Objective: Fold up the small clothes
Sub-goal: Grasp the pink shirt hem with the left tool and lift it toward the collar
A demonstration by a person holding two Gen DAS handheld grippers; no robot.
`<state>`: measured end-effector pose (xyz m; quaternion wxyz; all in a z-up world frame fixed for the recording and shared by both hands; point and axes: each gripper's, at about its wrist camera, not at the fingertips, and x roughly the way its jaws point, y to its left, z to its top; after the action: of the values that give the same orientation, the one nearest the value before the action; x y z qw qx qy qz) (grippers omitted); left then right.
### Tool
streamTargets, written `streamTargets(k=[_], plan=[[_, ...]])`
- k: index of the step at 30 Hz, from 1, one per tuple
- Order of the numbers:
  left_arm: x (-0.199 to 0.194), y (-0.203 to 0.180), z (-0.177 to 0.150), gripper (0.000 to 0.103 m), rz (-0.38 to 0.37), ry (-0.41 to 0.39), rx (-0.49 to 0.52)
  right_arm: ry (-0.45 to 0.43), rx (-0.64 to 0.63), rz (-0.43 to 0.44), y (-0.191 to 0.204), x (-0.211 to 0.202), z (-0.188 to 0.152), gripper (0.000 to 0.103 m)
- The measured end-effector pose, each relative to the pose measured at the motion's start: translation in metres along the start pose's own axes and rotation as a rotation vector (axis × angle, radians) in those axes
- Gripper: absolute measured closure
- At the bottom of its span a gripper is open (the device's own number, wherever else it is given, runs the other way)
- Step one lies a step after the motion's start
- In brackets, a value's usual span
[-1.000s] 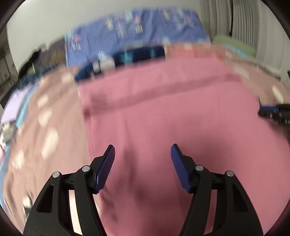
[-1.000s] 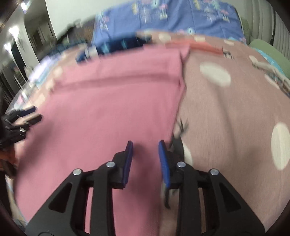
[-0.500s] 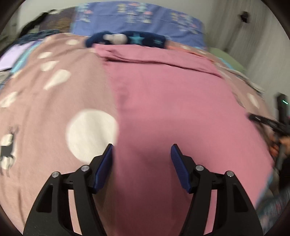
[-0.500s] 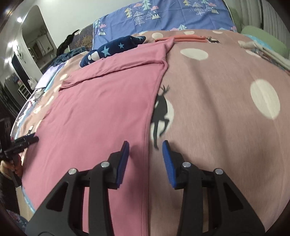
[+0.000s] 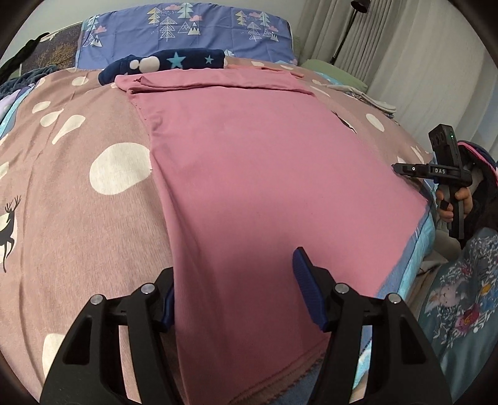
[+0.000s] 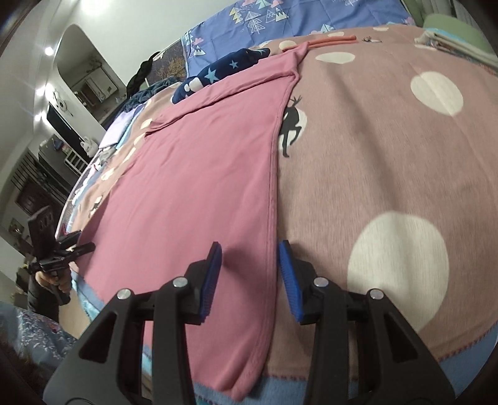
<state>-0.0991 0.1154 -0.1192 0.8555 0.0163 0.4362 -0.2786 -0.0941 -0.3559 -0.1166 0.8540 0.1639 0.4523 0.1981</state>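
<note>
A pink garment [image 5: 255, 162] lies spread flat on the bed, its far end folded over; it also shows in the right wrist view [image 6: 199, 187]. My left gripper [image 5: 233, 289] is open, its jaws astride the garment's near left edge, the left pad partly hidden by cloth. My right gripper [image 6: 250, 280] is open, its jaws astride the garment's near right hem. The right gripper shows in the left wrist view [image 5: 435, 171] at the bed's right edge, and the left gripper in the right wrist view [image 6: 62, 252] at the left.
The bed has a brown blanket with white dots and deer [image 5: 77, 187], also in the right wrist view [image 6: 389, 155]. A navy star-print garment [image 5: 165, 64] and a blue pillow [image 5: 193, 28] lie at the far end. Folded pale clothes [image 5: 370, 99] sit far right.
Both grippers have dropped lower and back to the garment's near corners. The left gripper's jaws now straddle the left edge, and the right gripper's jaws have opened wider around the right hem.
</note>
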Motion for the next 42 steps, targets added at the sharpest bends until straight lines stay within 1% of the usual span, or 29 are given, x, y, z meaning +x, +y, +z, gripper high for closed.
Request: streamTargets(k=[3,5,7,9,11,12,14,15,17,18,20,22,24,26,28,30,31,32,33,34,35,36,37,39,40,42], plan=[[-0.009,-0.001,-0.008,0.039,-0.05,0.001,0.007,0.017,-0.006,0.027,0.0,-0.008,-0.009,0.064],[-0.012,0.002,-0.011,0.04,-0.06,-0.003,-0.007,0.026,-0.022,0.044,-0.001,-0.014,-0.014,0.064],[-0.01,0.005,-0.01,0.043,-0.063,-0.012,-0.028,0.029,-0.007,0.074,-0.006,-0.014,-0.013,0.063],[-0.004,0.006,-0.006,0.043,-0.063,-0.027,-0.044,0.027,0.032,0.113,-0.011,-0.009,-0.008,0.062],[0.001,0.004,-0.002,0.045,-0.047,-0.033,-0.037,0.028,0.068,0.145,-0.015,-0.004,-0.005,0.062],[0.002,0.004,-0.001,0.046,-0.035,-0.033,-0.039,0.028,0.073,0.147,-0.015,-0.003,-0.004,0.062],[-0.002,0.004,-0.003,0.058,-0.007,-0.03,-0.047,0.032,0.062,0.142,-0.012,-0.006,-0.006,0.062],[-0.005,0.005,-0.005,0.061,-0.002,-0.032,-0.053,0.035,0.055,0.14,-0.011,-0.008,-0.008,0.062],[-0.009,0.008,-0.011,0.076,0.006,-0.04,-0.07,0.038,0.05,0.148,-0.012,-0.013,-0.014,0.062],[-0.009,0.011,-0.013,0.079,0.013,-0.046,-0.081,0.037,0.055,0.158,-0.012,-0.013,-0.015,0.062],[-0.004,0.015,-0.011,0.08,-0.003,-0.064,-0.103,0.038,0.08,0.179,-0.013,-0.005,-0.011,0.061],[0.003,0.018,-0.006,0.08,-0.002,-0.081,-0.105,0.037,0.094,0.202,-0.013,0.004,-0.001,0.061],[0.006,0.02,-0.002,0.08,-0.009,-0.091,-0.129,0.046,0.068,0.206,-0.004,0.014,0.005,0.061],[0.004,0.013,-0.003,0.081,0.028,-0.088,-0.096,0.058,0.041,0.194,0.001,0.009,0.002,0.061],[0.0,0.005,-0.009,0.081,0.054,-0.081,-0.059,0.074,0.031,0.209,-0.001,-0.001,-0.008,0.061],[-0.006,0.005,-0.014,0.079,0.045,-0.075,-0.06,0.071,0.031,0.23,-0.006,-0.01,-0.018,0.062],[-0.007,0.006,-0.014,0.078,0.041,-0.075,-0.065,0.065,0.037,0.239,-0.008,-0.013,-0.02,0.068],[-0.006,0.006,-0.014,0.078,0.04,-0.073,-0.069,0.058,0.044,0.237,-0.009,-0.012,-0.02,0.078],[-0.005,0.006,-0.011,0.079,0.044,-0.075,-0.074,0.055,0.058,0.226,-0.01,-0.008,-0.018,0.1],[-0.004,0.005,-0.008,0.094,0.048,-0.078,-0.079,0.055,0.085,0.212,-0.01,-0.003,-0.015,0.101],[-0.005,0.004,-0.004,0.101,0.052,-0.09,-0.086,0.042,0.102,0.216,-0.01,-0.002,-0.012,0.101],[-0.014,0.001,0.002,0.101,0.057,-0.142,-0.086,0.003,0.107,0.234,-0.008,-0.006,-0.005,0.101],[-0.029,-0.005,0.009,0.101,0.045,-0.209,-0.076,-0.047,0.096,0.248,-0.004,-0.016,0.003,0.101],[-0.053,-0.013,0.023,0.101,0.023,-0.3,-0.067,-0.132,0.074,0.276,0.002,-0.04,0.02,0.101],[-0.066,-0.018,0.032,0.101,0.022,-0.344,-0.053,-0.171,0.065,0.3,0.006,-0.054,0.029,0.101],[-0.086,-0.028,0.045,0.101,0.031,-0.404,-0.019,-0.247,0.022,0.314,0.013,-0.083,0.045,0.101]])
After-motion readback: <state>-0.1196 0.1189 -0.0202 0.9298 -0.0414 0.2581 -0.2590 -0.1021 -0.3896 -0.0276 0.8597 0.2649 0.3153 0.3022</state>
